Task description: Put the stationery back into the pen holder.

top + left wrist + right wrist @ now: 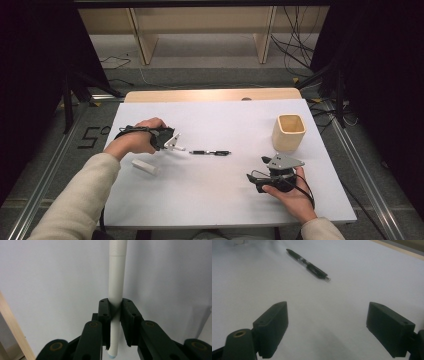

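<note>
A white sheet covers the table (165, 200). The left hand-held gripper (115, 307) pinches a white pen (117, 277) low on its barrel, just above the sheet; it could pivot or slip. The right hand-held gripper (327, 327) rests spread, near the wooden cup (288, 132).

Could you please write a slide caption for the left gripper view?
Left tool shut on a white pen, held above the white table.

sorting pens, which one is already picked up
The white pen, clamped in the left gripper; the black pen lies loose on the table.
</note>
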